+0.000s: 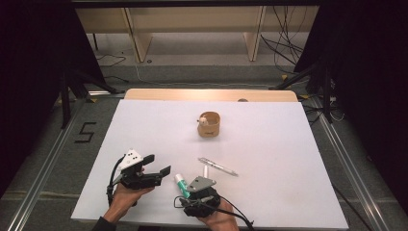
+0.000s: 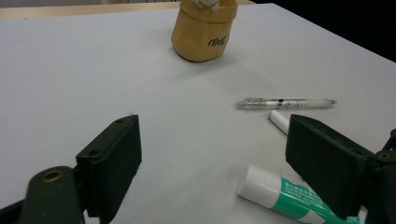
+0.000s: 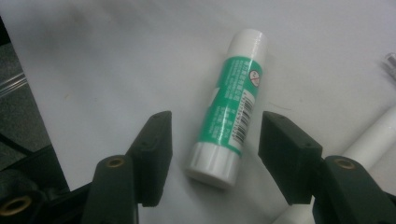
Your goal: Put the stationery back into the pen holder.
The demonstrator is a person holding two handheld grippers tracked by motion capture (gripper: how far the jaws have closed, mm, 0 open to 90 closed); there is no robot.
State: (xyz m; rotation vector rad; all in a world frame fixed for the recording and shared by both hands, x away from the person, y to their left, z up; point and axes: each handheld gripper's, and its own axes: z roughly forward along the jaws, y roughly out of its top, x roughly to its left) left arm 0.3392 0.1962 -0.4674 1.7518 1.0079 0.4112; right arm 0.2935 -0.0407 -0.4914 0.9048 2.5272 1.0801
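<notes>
Green glue stick (image 3: 229, 105), frame centre, between the right gripper (image 3: 214, 154)'s parted jaws; may roll if nudged. Left gripper (image 2: 210, 154) parted, empty.

black hand-held gripper (image 1: 156, 164), grey plate (image 1: 131, 159), cable (image 1: 113, 175)

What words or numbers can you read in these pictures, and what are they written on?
"5": black mark on the grey floor left of the table.
Dark brand lettering on the tan pouch: too blurred to read surely.
Small print, barcode and a round crossed-out sign on the green glue stick: too small to read.
Clear pen: no readable text.
</notes>
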